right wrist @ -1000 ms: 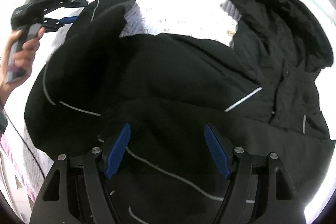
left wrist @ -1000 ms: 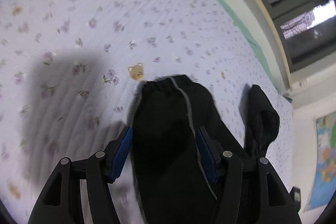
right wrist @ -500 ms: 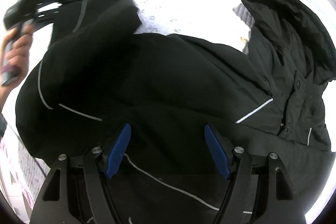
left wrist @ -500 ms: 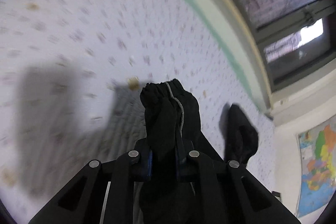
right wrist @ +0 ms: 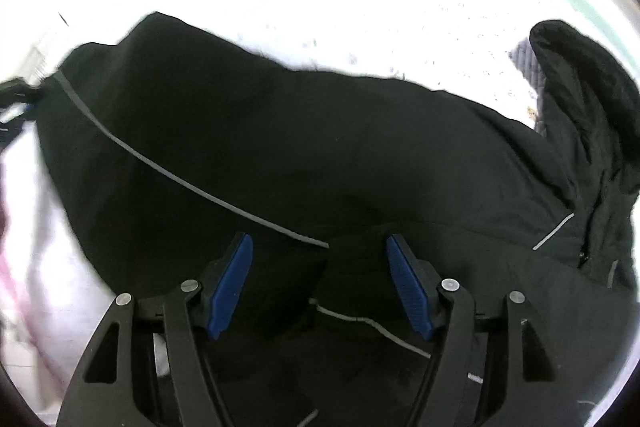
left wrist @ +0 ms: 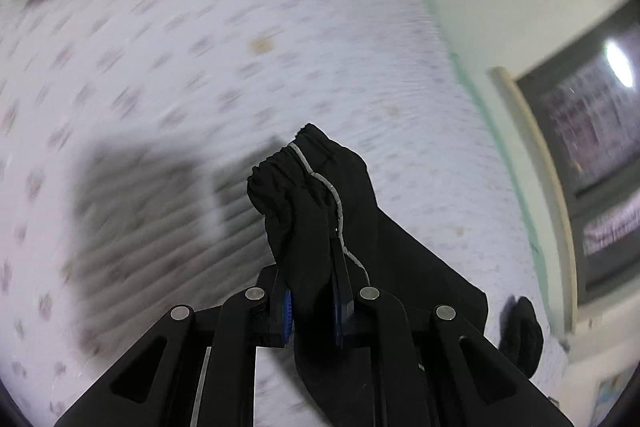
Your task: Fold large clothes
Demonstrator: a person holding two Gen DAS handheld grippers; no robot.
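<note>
A large black jacket (right wrist: 320, 147) with thin grey piping lies spread on a bed, its hood (right wrist: 580, 87) bunched at the right. My left gripper (left wrist: 312, 303) is shut on the jacket's sleeve (left wrist: 316, 207) near the gathered cuff (left wrist: 280, 167), holding it lifted above the sheet. In the right wrist view that sleeve stretches out to the far left, where the left gripper (right wrist: 16, 107) shows at the frame's edge. My right gripper (right wrist: 320, 279) hovers open over the jacket's body, its blue pads (right wrist: 232, 279) apart with black fabric below them.
The bed sheet (left wrist: 200, 67) is pale with a small floral print and a green border (left wrist: 480, 99). A dark window (left wrist: 580, 147) and a white wall stand beyond the bed's far side. A map poster (left wrist: 612, 387) hangs low at the right.
My left gripper closed on the sleeve cuff, lifted it and swung it across the bed, turning as it went. The right gripper drifted sideways over the jacket, still open.
</note>
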